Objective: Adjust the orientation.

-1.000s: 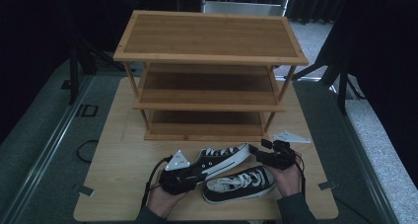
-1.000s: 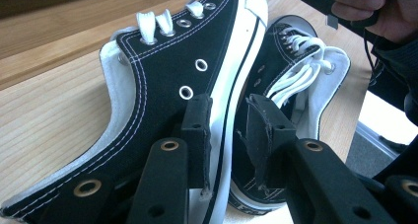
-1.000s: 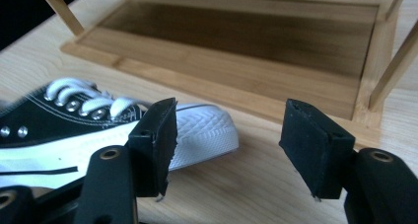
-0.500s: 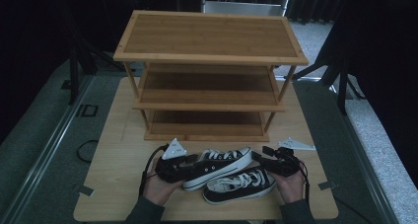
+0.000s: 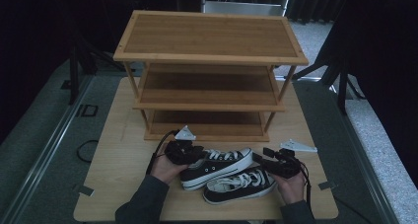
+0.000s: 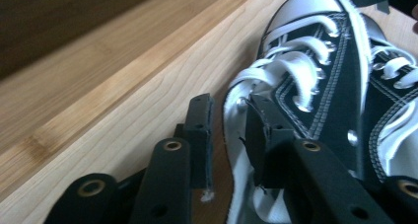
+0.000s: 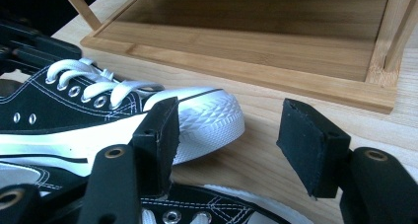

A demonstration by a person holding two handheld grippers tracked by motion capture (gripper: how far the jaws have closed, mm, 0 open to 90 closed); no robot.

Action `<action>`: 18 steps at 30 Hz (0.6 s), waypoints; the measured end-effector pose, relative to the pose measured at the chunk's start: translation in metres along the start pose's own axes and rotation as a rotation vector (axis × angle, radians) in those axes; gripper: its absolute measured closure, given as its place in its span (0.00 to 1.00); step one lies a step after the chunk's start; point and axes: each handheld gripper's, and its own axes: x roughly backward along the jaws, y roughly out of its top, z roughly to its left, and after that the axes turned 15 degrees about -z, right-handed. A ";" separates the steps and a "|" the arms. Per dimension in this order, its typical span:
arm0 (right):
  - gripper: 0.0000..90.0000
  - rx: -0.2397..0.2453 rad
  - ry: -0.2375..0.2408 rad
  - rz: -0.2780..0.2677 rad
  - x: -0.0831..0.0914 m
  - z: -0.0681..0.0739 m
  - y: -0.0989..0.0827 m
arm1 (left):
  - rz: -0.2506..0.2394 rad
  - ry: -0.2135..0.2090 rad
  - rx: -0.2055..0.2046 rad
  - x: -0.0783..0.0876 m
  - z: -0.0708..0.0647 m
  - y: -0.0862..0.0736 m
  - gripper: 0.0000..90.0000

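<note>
Two black canvas sneakers with white laces and soles lie on the table in front of a wooden rack. My left gripper [image 5: 190, 155] [image 6: 229, 132] is shut on the collar edge of the rear sneaker [image 5: 219, 165] [image 6: 315, 86], one jaw inside the shoe and one outside. My right gripper [image 5: 260, 158] [image 7: 226, 145] stands open at that sneaker's white rubber toe cap [image 7: 207, 120], its jaws wide apart with nothing between them. Just below the right gripper lies the front sneaker [image 5: 239, 184] [image 7: 212, 206].
A three-level bamboo shoe rack [image 5: 207, 36] stands at the middle of the light wooden table [image 5: 118, 174]. Its lowest shelf [image 7: 256, 41] lies just beyond the sneakers. Dark floor and stands surround the table.
My left gripper has moved forward toward the rack, and the rear sneaker has shifted slightly with it. The right gripper has settled beside the sneaker's toe.
</note>
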 end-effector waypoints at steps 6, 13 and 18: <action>0.45 -0.001 0.000 0.001 0.000 0.000 0.000 | 0.056 -0.065 -0.007 -0.015 0.005 -0.003 0.82; 0.45 0.020 -0.007 0.000 0.000 0.001 0.000 | 0.019 -0.074 -0.005 -0.007 0.000 0.001 0.98; 0.48 0.032 -0.030 0.020 -0.002 0.001 -0.004 | 0.000 -0.035 0.005 0.003 -0.004 0.001 0.98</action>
